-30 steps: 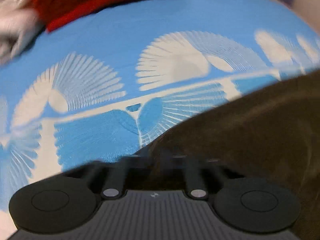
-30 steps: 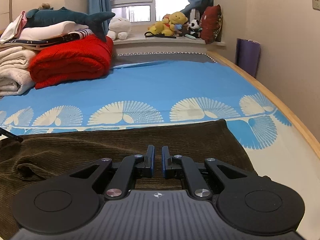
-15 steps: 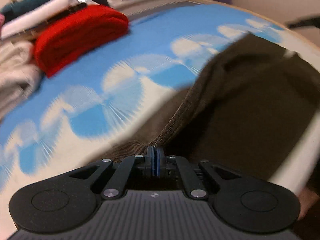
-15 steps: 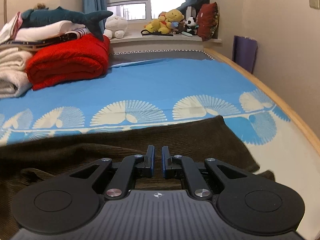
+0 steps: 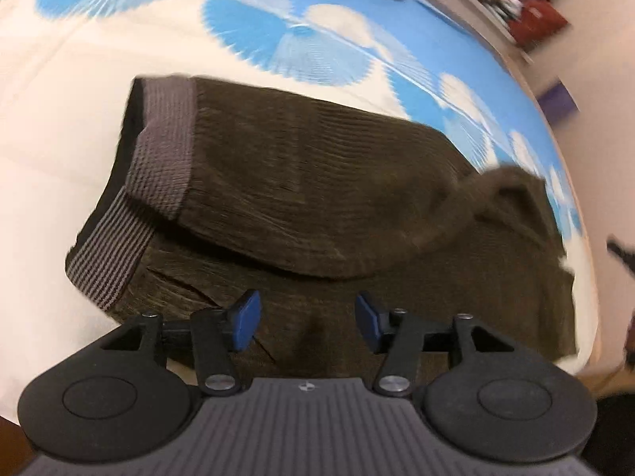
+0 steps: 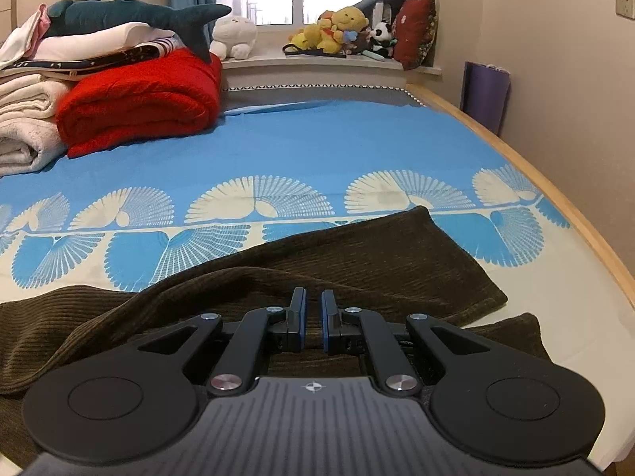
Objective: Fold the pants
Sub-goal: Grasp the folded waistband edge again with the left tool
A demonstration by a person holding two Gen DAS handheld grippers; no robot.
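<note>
Dark brown corduroy pants (image 5: 317,182) lie on the blue and cream bedsheet, with the grey ribbed waistband (image 5: 158,150) at the left and one layer folded over the other. My left gripper (image 5: 305,319) is open and empty, just above the near part of the pants. In the right wrist view the pants (image 6: 377,254) spread across the near bed. My right gripper (image 6: 312,323) hovers over the pants with its blue pads a narrow gap apart and nothing between them.
A red blanket (image 6: 139,99), white folded linens (image 6: 24,119) and a shark plush (image 6: 131,12) are stacked at the far left of the bed. Stuffed toys (image 6: 337,31) line the windowsill. The wooden bed edge (image 6: 555,198) runs along the right, by the wall.
My left gripper was shut on the pants' fabric and has opened, letting it go. It has swung over the folded waistband end. My right gripper has barely moved.
</note>
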